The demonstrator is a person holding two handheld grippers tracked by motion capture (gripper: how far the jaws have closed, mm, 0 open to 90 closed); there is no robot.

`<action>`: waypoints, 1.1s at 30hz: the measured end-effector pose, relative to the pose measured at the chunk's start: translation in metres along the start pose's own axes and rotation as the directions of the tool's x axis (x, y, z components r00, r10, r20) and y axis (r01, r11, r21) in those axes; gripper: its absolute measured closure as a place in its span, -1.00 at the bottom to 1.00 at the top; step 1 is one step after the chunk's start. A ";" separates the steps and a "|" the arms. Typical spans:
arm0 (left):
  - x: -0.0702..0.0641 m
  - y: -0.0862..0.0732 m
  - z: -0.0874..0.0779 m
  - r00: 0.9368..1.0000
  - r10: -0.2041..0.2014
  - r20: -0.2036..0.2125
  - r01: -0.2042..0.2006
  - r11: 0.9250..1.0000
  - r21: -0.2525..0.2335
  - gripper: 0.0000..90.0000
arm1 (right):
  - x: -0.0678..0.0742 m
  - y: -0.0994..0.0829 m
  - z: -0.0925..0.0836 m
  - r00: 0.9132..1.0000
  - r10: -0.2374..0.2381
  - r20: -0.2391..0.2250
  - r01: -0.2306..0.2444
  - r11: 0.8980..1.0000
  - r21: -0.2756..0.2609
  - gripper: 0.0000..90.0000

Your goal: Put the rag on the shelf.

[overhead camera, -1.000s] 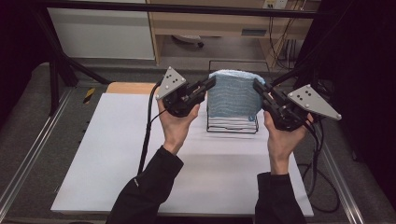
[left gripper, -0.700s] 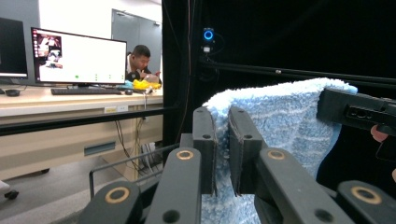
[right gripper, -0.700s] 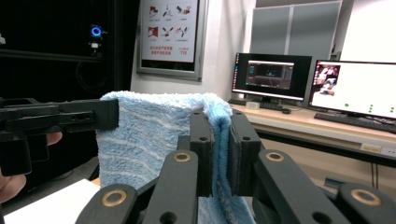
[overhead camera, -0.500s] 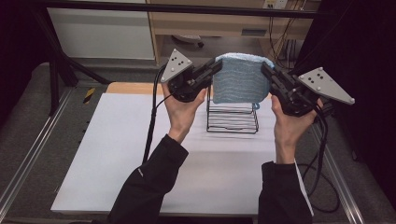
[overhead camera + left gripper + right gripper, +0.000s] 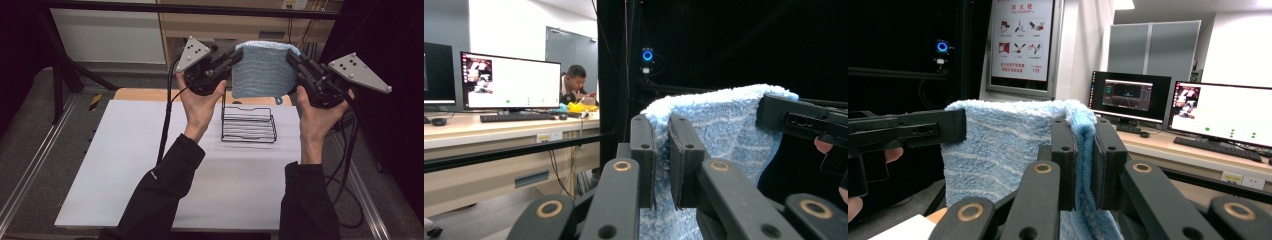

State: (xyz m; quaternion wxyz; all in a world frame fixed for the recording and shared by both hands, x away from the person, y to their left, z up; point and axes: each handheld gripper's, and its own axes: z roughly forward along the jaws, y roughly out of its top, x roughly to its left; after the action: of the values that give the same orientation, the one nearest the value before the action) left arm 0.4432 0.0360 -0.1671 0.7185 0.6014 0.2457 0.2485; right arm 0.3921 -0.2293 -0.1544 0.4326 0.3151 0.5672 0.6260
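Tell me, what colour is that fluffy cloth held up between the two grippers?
Light blue with faint paler stripes; the fluffy terry cloth shows best in the right gripper view.

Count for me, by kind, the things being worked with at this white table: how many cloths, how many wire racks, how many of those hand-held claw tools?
Blue towel: 1, held up by its top corners
Black wire rack: 1, on the table
Hand-held grippers: 2, left gripper and right gripper
Total: 4
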 end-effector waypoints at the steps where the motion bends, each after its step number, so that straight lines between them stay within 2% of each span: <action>1: 0.001 0.001 0.001 1.000 -0.003 -0.001 0.003 1.000 -0.003 0.84 | 0.000 0.002 0.001 1.000 -0.007 0.001 0.007 1.000 0.001 0.84; 7: 0.006 0.009 0.006 1.000 -0.011 -0.007 0.010 1.000 -0.019 0.84 | -0.004 0.011 0.012 1.000 -0.020 0.004 0.020 1.000 -0.006 0.84; 15: 0.011 0.018 0.014 0.999 0.011 -0.030 -0.011 1.000 -0.029 0.84 | -0.009 0.019 0.025 1.000 -0.027 0.001 0.027 0.999 -0.017 0.84; 19: 0.016 0.020 0.022 0.999 0.003 -0.035 -0.004 0.999 -0.033 0.84 | -0.013 0.019 0.031 1.000 -0.021 0.001 0.021 1.000 -0.020 0.84; 27: 0.025 0.021 0.036 0.998 0.018 -0.057 -0.019 1.000 -0.018 0.84 | -0.026 0.017 0.047 1.000 -0.024 0.001 0.024 1.000 -0.008 0.84; 33: 0.034 0.015 0.044 0.997 0.021 -0.068 -0.022 1.000 -0.004 0.84 | -0.034 0.011 0.060 1.000 -0.017 0.002 0.017 1.000 0.014 0.84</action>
State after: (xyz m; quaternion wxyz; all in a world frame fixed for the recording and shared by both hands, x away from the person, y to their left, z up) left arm 0.4966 0.0274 -0.1468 0.7084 0.5934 0.2630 0.2772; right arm 0.4575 -0.2335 -0.1306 0.4361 0.3141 0.5738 0.6180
